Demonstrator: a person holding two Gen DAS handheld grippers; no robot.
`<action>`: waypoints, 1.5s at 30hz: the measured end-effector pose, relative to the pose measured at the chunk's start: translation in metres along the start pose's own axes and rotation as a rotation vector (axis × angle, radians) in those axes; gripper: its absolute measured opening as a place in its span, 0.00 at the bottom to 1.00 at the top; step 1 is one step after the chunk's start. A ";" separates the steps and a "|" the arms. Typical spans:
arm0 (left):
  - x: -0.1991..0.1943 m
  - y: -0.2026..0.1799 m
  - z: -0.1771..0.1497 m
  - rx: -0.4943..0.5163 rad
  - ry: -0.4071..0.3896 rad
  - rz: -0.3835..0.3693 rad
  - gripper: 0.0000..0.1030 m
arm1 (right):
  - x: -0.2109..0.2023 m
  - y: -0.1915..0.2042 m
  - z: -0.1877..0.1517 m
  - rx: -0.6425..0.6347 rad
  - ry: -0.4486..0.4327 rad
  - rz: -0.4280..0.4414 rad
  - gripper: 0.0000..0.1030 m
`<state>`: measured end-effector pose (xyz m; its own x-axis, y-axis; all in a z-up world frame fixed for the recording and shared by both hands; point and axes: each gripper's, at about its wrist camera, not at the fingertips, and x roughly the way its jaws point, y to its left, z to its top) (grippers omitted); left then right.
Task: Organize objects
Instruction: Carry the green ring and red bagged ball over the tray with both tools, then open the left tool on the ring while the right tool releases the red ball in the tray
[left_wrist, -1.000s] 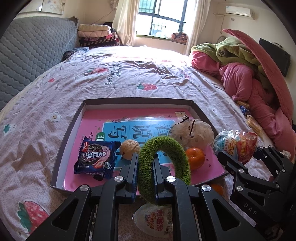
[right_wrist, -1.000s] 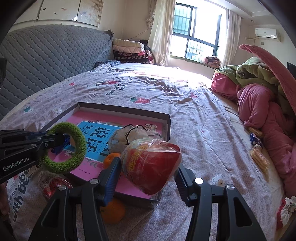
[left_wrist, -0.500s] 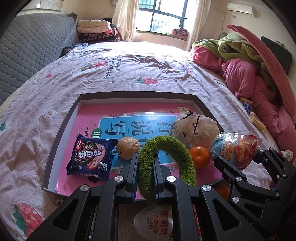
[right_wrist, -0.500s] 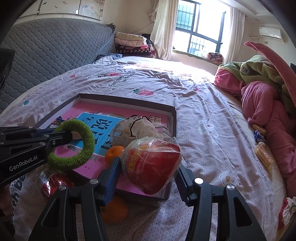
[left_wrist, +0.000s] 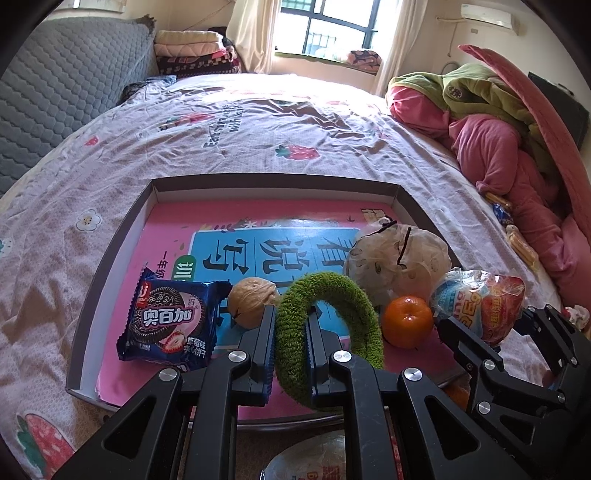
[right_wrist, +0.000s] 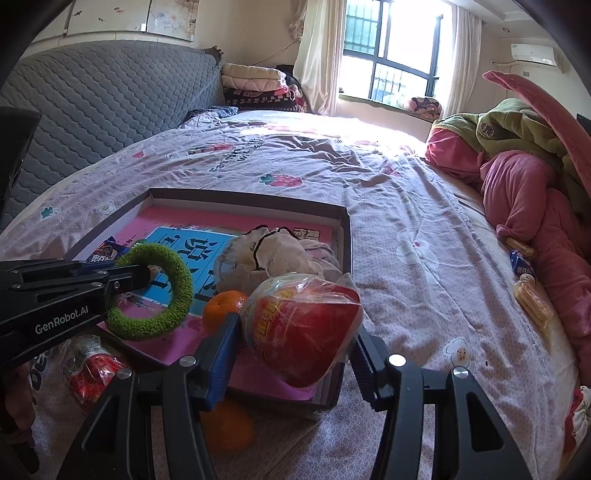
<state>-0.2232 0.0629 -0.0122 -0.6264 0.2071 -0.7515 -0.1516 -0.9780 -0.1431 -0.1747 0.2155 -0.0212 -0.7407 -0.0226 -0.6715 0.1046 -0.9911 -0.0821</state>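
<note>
left wrist view first: the left gripper (left_wrist: 290, 332) is clamped tight on a fuzzy green ring (left_wrist: 328, 332), pinching one side of the loop so the rest arcs up and to the right. it hangs over the near edge of the shallow tray (left_wrist: 110, 258) on the bed, pointing steeply down and forward. already lying in the tray are a blue cookie packet (left_wrist: 166, 325), a walnut (left_wrist: 251, 306), an orange (left_wrist: 406, 321) and a crumpled mesh bag (left_wrist: 399, 262). off to the right you can see the right gripper (left_wrist: 491, 332) with a wrapped red snack bag (left_wrist: 480, 306) between its fingers.

so i'd say we're mid-delivery — both hands carrying stuff to the tray. next move for the left is probably to lower the ring into the open pink patch in front of the walnut and let go without knocking the orange.

right wrist view: the right gripper (right_wrist: 295, 350) is closed around the snack bag (right_wrist: 303, 325), jaws about half spread because the bag is bulky. it sits over the tray's near right corner (right_wrist: 343, 236), angled down. the left gripper (right_wrist: 140, 275) comes in from the left holding the ring (right_wrist: 155, 295) above the tray. a second orange (right_wrist: 229, 428) and a red packet (right_wrist: 88, 369) lie on the bedspread outside the tray — those look like they're next in line.
</note>
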 end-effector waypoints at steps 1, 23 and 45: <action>0.002 0.000 0.001 -0.001 0.003 0.000 0.14 | 0.001 0.000 0.000 0.001 0.000 -0.002 0.54; 0.017 -0.006 -0.001 0.023 0.020 0.018 0.14 | 0.007 0.004 0.000 -0.043 -0.012 -0.058 0.54; 0.019 0.005 -0.003 -0.032 0.059 -0.005 0.20 | 0.006 -0.004 -0.001 0.001 0.001 -0.028 0.63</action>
<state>-0.2339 0.0622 -0.0290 -0.5791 0.2110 -0.7875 -0.1298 -0.9775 -0.1665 -0.1790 0.2195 -0.0254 -0.7424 0.0056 -0.6700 0.0832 -0.9915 -0.1004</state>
